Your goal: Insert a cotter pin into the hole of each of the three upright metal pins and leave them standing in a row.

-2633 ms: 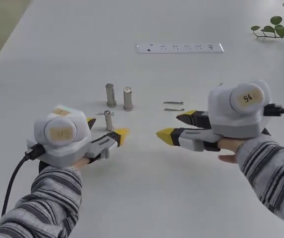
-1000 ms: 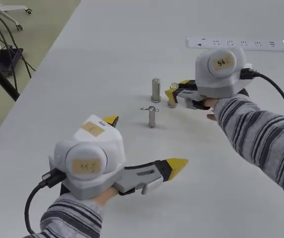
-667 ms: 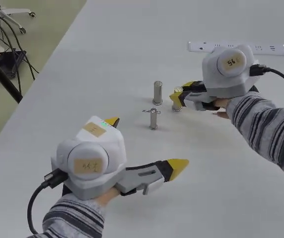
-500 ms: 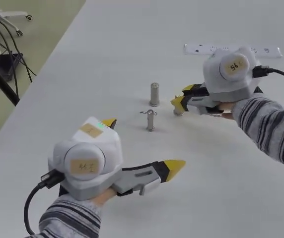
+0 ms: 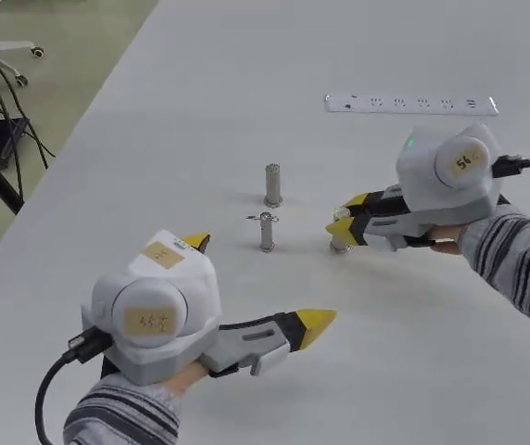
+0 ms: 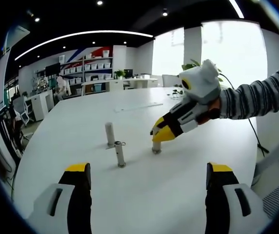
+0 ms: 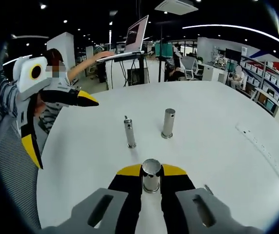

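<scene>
Right gripper (image 7: pixel 151 171): jaws clamped on the upper part of one upright metal pin (image 7: pixel 151 176). Whether its base touched the table (image 5: pixel 246 83) or hung just above could not be told.

Left gripper (image 5: pixel 257 281): jaws wide apart, nothing between them, held low on the near side, well apart from all the pins.

Fitted pin (image 5: pixel 267 232): upright, with a cotter pin (image 5: pixel 254 218) through its head.

Bare pin (image 5: pixel 272 185): upright, just behind the fitted pin.

Power strip (image 5: pixel 411 104): at the far edge.

Step in hand, as judged: bringing the clamped pin into line with the other two. Done well, it wanted the pin kept plumb and its base set flat before any release. Its cross-hole was not seen and was probably under the jaws, so a lower grip would free it.

Position: the clamped pin sat at the very tips of the right jaws, to the right of the fitted pin, near but apart.
</scene>
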